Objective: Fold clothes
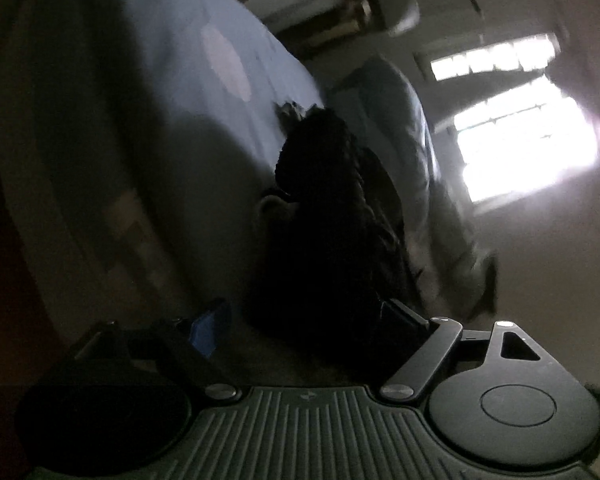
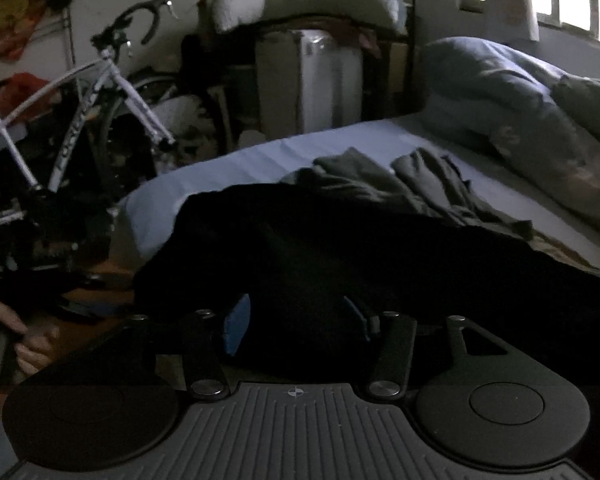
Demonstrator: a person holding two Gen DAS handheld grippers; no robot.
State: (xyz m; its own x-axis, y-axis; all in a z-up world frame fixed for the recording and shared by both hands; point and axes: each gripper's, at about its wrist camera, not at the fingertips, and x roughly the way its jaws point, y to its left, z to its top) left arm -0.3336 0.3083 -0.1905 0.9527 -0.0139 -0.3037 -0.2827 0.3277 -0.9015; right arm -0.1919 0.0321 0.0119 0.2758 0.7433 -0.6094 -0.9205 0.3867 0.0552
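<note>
A black garment [image 2: 340, 248] lies across the near edge of the bed with the light blue sheet [image 2: 236, 168]. My right gripper [image 2: 296, 324] is around a fold of it; its blue pads [image 2: 236, 328] stand apart with black cloth between them. A grey garment [image 2: 428, 188] lies crumpled behind the black one. In the blurred, tilted left wrist view, my left gripper [image 1: 300, 320] has a bunch of the black garment [image 1: 332, 216] between its fingers, one blue pad [image 1: 206, 330] showing.
A rumpled duvet [image 2: 540, 112] is heaped at the right of the bed. A white bicycle [image 2: 100, 96] and clutter stand left of the bed. Boxes and cushions [image 2: 312, 12] are stacked behind. A hand [image 2: 16, 340] shows at lower left. A bright window [image 1: 524, 152] glares.
</note>
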